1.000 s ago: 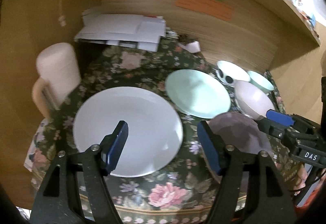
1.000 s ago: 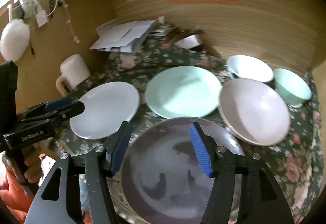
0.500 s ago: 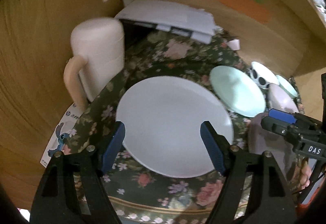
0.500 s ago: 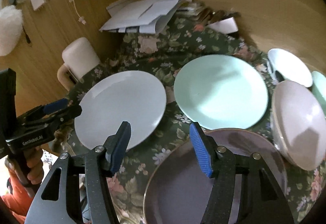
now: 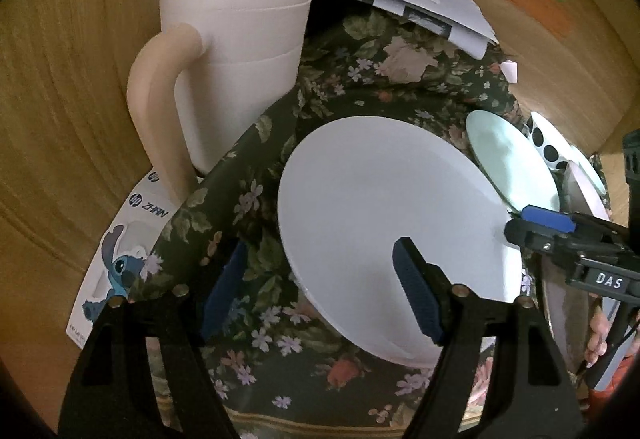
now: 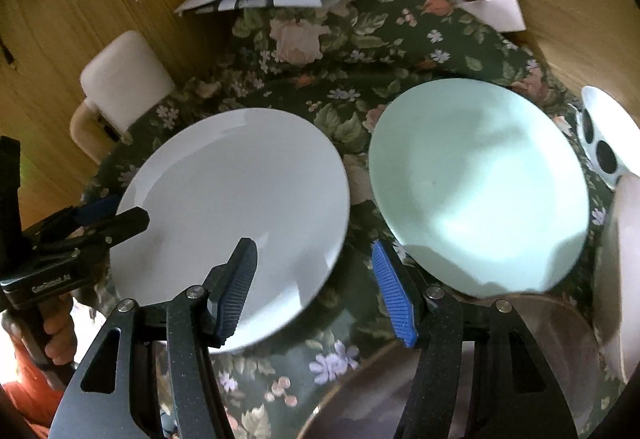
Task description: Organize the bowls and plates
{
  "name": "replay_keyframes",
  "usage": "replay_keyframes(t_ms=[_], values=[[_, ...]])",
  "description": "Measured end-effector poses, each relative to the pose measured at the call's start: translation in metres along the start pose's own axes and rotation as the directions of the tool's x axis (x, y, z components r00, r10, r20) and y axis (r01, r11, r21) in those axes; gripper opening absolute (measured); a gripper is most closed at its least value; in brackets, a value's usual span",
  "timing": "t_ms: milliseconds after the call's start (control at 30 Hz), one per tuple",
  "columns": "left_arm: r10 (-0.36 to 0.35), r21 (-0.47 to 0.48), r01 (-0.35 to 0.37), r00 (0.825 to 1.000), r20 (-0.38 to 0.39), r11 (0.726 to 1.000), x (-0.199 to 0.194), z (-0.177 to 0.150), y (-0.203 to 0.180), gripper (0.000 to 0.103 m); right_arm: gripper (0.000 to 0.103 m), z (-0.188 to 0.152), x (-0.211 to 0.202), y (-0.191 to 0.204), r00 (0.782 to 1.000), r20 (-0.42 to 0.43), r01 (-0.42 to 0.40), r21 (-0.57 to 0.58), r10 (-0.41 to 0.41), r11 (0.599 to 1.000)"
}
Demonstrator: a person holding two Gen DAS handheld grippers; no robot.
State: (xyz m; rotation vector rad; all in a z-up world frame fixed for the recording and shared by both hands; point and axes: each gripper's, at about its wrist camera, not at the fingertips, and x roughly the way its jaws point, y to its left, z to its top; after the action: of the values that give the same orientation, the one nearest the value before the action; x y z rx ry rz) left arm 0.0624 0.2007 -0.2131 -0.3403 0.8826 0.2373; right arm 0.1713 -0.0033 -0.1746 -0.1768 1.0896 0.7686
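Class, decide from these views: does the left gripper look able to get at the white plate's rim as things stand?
Probably yes: the left gripper, its jaws closing, straddles the white plate rim with nothing between.

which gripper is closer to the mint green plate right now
Right. The right gripper hovers by the mint green plate's near-left edge, jaws open. The left gripper is farther, straddling the white plate's left rim, closing.

"DAS" on right gripper (image 5: 608,281), "hp ZHAN" on Stitch card (image 5: 120,239), perhaps "GenRobot.AI" on left gripper (image 6: 50,284)
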Motion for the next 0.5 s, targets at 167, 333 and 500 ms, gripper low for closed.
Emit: replay_keyframes(t_ms=[167,333,500], values=[[-0.007,0.003,0.007,1.000,-0.009,1.000,0.005,0.002,0.003,0.058,0.043,0.001,0.015,0.002,1.000,-0.023,0.009,-0.007,-0.009,1.000],[-0.036,0.009,0.036,0.999,-0.018,0.999,0.008,0.005,0.003,0.044,0.034,0.001,0.024,-0.002,0.999,-0.045,0.001,0.012,-0.001,1.000],[-0.050,0.003,0.050,0.998,-0.036,0.999,0.012,0.005,0.002,0.038,0.032,0.003,0.029,-0.004,0.999,-0.049,-0.010,0.022,0.011,1.000]])
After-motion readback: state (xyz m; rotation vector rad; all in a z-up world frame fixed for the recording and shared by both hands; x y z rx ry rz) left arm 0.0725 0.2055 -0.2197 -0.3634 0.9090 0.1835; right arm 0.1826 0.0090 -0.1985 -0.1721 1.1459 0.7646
